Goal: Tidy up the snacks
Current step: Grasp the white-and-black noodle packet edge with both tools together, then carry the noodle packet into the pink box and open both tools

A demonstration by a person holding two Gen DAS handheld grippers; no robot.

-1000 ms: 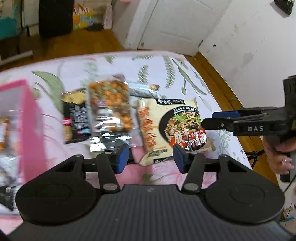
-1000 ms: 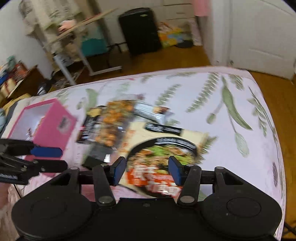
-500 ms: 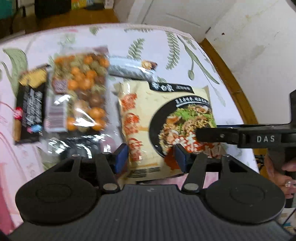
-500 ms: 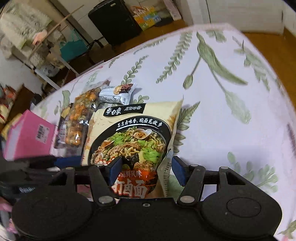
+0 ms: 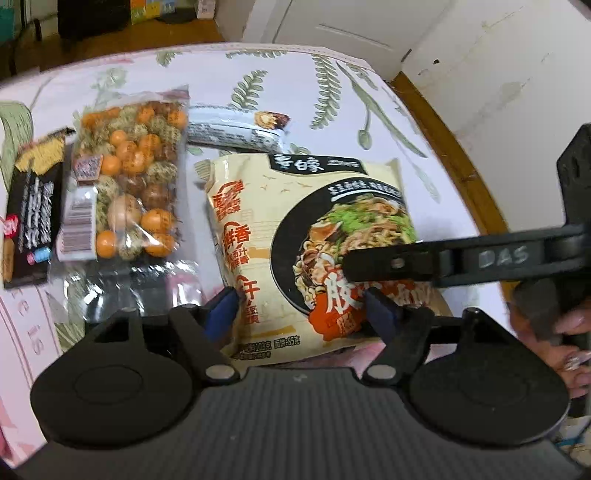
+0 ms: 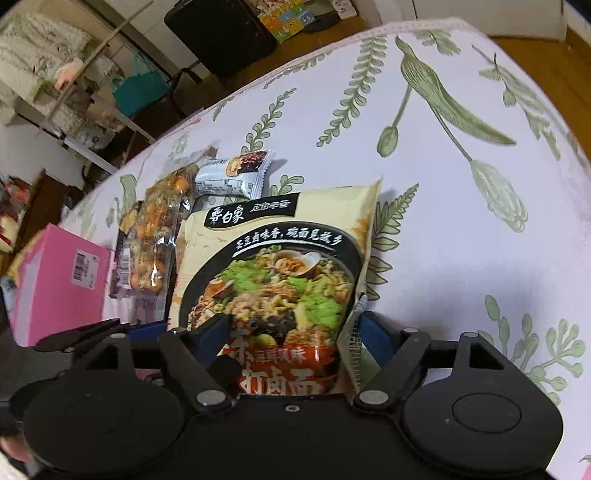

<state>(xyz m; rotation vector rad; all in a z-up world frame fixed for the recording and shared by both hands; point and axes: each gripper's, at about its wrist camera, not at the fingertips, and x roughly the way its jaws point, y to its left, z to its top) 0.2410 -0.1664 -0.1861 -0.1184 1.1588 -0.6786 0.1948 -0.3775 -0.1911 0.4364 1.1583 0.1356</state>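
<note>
Cream noodle packet is lying near the bed's corner, both grippers spreading wide astride it, needing to close.

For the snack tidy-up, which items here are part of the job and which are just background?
Part of the job:
noodle packet
bag of coated nuts
black snack packet
grey snack bar
pink box
left gripper, right gripper, both open over the noodles

Just lying about:
black suitcase
teal bag
white door
</note>
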